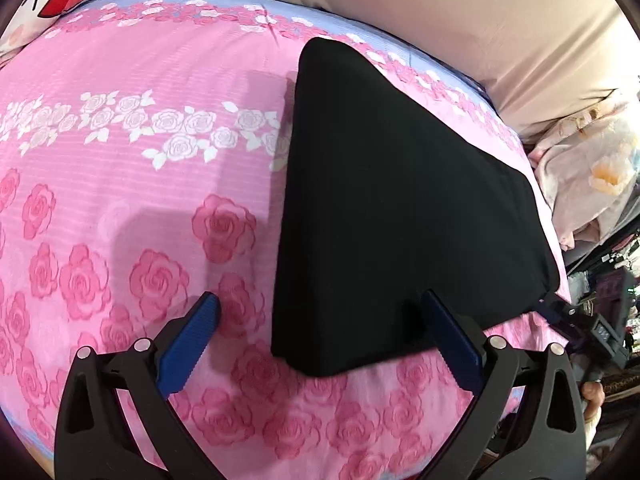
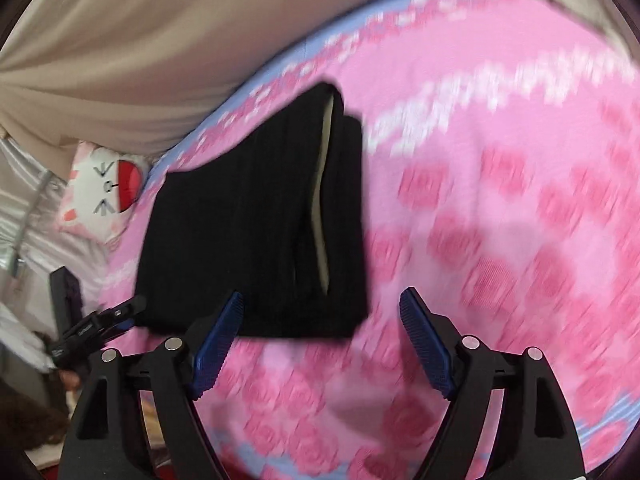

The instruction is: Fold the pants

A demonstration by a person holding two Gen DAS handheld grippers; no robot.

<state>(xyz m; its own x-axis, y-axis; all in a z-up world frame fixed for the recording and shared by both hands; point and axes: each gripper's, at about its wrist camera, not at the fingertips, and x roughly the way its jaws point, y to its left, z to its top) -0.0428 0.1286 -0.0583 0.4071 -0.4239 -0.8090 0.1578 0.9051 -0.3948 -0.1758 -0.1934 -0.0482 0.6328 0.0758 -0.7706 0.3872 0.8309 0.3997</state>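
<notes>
The black pants point(image 1: 400, 200) lie folded into a compact flat stack on the pink rose-print bedspread point(image 1: 120, 160). My left gripper point(image 1: 320, 308) is open and empty, its fingers astride the stack's near left corner. In the right wrist view the pants point(image 2: 248, 220) show layered edges with a pale inner band. My right gripper point(image 2: 322, 304) is open and empty, just above the stack's near right corner. The view is motion-blurred. Each gripper shows in the other's view: the right one point(image 1: 576, 320) at the stack's right corner, the left one point(image 2: 104, 320) at its left.
A white cat-face pillow point(image 2: 104, 188) lies at the head of the bed. Beige fabric point(image 1: 480, 20) runs along the far side. Rumpled floral bedding point(image 1: 592, 168) and dark clutter sit past the bed's right edge.
</notes>
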